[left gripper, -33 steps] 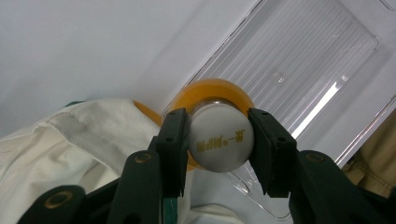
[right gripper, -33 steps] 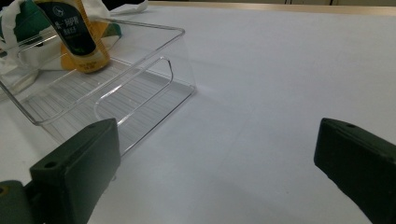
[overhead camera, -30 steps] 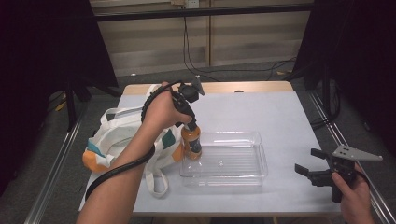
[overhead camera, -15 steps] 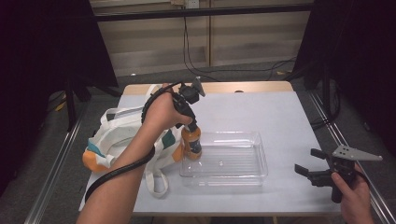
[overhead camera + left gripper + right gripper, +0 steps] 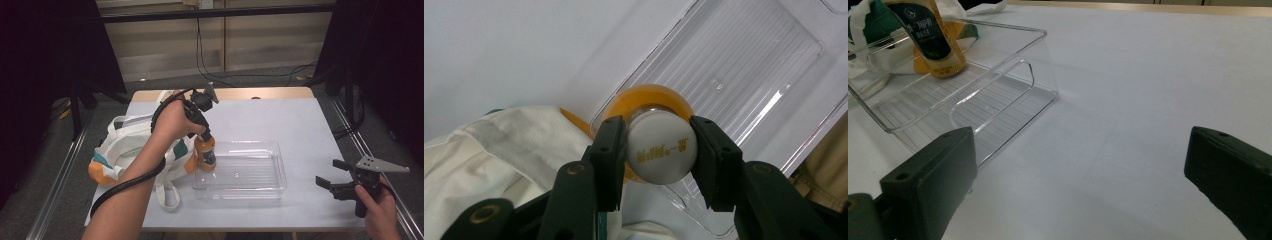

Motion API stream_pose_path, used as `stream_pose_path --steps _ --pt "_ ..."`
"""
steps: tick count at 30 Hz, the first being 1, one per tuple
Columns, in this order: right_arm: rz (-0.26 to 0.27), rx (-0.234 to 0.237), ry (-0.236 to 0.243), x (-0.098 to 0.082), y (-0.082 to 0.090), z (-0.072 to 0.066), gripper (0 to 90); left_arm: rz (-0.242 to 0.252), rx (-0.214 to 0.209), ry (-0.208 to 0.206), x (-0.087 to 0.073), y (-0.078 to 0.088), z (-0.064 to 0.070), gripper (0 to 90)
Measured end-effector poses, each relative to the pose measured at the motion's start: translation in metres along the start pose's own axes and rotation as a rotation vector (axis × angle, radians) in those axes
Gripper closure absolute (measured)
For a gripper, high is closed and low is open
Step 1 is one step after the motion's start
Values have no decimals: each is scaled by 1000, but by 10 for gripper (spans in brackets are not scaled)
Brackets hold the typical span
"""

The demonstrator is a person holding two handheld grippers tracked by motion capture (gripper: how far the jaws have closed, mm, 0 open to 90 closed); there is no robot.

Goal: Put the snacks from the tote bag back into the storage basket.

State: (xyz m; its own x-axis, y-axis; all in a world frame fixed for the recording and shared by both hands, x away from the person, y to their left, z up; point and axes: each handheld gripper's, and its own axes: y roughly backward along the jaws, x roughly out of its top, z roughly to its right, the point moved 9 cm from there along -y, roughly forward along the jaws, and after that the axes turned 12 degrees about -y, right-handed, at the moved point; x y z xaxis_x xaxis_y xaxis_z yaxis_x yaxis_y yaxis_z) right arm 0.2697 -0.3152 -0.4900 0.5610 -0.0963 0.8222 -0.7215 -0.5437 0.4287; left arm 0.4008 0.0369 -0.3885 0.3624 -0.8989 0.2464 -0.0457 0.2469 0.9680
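Observation:
An orange drink bottle (image 5: pixel 205 154) with a white cap (image 5: pixel 662 161) stands nearly upright in the left end of a clear plastic tray (image 5: pixel 278 161). My left gripper (image 5: pixel 203 136) points down from above and is shut on that cap; in the left gripper view the gripper (image 5: pixel 658 144) has both black pads pressed against the cap's sides. In the right gripper view the bottle (image 5: pixel 936 42) has its base down at the tray's ribbed floor (image 5: pixel 908 107). My right gripper (image 5: pixel 328 172) is held low over the table's right front part, open, with nothing between its jaws (image 5: pixel 1083 165).
A white cloth bag (image 5: pixel 125 142) with teal and orange parts lies on the table's left side, against the tray's left end. The pale table top (image 5: pixel 280 115) stretches bare behind and to the right of the tray. Cables run along the floor beyond the table.

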Motion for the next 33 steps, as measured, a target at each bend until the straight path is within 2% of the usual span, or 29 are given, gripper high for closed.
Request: stream_pose_path --steps 4,7,10,18,26,33 --pt "-2 1 2 0 0 0 2 1 -5 3 -1 0 0 587" --pt "-2 2 3 0 0 0 2 12 -5 25 0 0 0 580" --pt "-3 2 1 0 0 0 2 14 -11 17 -1 0 -1 560" --pt "-4 2 4 0 -1 0 2 37 -18 51 -2 -2 -1 443" --pt "-5 1 2 0 -1 0 2 46 -15 45 -4 0 -1 362" --pt "-5 0 1 0 -1 0 2 73 -33 71 -5 3 -1 278"
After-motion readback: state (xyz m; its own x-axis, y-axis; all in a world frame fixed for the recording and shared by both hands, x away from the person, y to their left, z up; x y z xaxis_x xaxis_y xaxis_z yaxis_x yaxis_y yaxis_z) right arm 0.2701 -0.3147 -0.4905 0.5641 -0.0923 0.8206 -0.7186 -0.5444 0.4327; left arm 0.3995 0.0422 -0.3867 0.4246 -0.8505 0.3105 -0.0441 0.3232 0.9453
